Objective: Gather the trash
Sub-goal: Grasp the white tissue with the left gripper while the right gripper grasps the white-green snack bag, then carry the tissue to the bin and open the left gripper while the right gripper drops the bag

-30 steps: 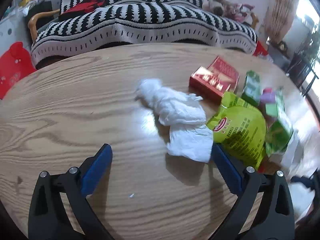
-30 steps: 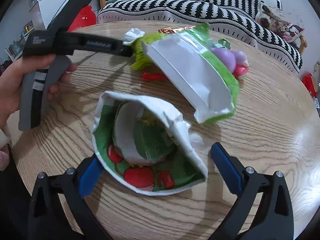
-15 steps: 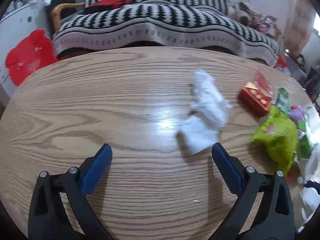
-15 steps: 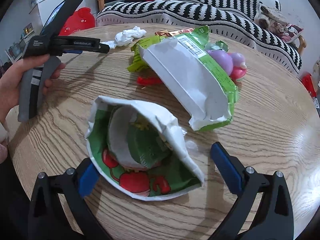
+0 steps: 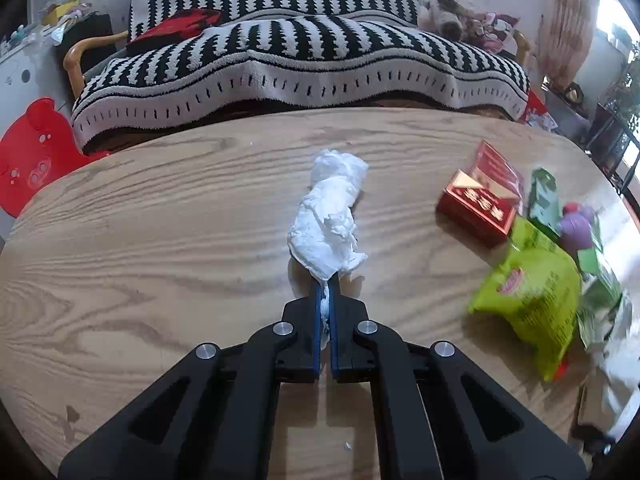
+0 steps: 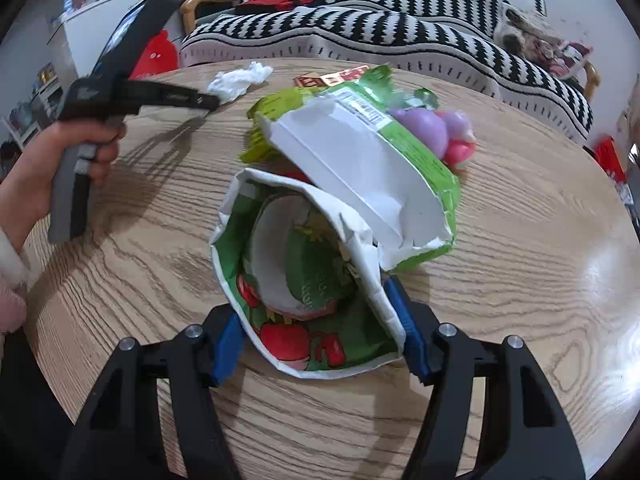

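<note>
While left tool (image 5: 326, 292) pinches tissue (image 5: 328, 220), wad extends ahead.

Both cameras ride low over the worktop (image 5: 120, 240), tilted down and facing the striped sofa (image 5: 304, 64). The left view sits close behind the white tissue (image 5: 328, 224); the right looks from farther back, sharing that tissue (image 6: 240, 80) and sofa (image 6: 400, 32).

sofa (image 5: 304, 60): striped throw | table (image 5: 140, 220): wood | window (image 5: 612, 4): bright

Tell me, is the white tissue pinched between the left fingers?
Yes, the left gripper has its fingers shut on the white tissue's near corner.
</note>
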The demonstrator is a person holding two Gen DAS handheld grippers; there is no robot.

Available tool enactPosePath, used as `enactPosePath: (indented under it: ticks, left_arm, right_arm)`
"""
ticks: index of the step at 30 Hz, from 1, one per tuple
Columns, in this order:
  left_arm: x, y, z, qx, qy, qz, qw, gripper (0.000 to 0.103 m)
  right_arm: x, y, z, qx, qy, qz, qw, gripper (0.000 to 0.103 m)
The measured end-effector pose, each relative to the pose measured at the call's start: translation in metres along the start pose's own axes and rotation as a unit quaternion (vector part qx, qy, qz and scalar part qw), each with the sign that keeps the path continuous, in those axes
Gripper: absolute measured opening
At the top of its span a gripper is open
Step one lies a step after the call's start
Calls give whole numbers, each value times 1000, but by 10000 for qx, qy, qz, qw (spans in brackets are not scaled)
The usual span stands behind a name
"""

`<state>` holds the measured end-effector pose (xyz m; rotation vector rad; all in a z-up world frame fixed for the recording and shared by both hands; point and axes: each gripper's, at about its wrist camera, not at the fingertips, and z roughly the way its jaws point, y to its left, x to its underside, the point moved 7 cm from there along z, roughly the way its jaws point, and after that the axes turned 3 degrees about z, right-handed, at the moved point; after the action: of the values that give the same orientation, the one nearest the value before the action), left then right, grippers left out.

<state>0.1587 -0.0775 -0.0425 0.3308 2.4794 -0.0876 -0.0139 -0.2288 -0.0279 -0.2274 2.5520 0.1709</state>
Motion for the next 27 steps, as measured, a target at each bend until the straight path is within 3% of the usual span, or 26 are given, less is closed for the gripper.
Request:
enactPosePath:
  ticks: [7,16,22,27]
  left_arm:
    - [26,-17,-38,130,1,146,9998,2]
    - [90,-62,-133,578,-505,53,9970,2]
    - [139,-135,-202,933,-619,855,9900,2]
    - [166,-226,-245,1493,-651,1763,9708,2]
  right_arm:
    - [-1,-35,-13,146,-195,621,9978,64]
    - [0,-59,-58,349,-903,1181,9883,64]
    - [19,-65,-121,108,-1363,1650,9768,64]
    - [70,-93,-187,201,-1645,1937,9670,64]
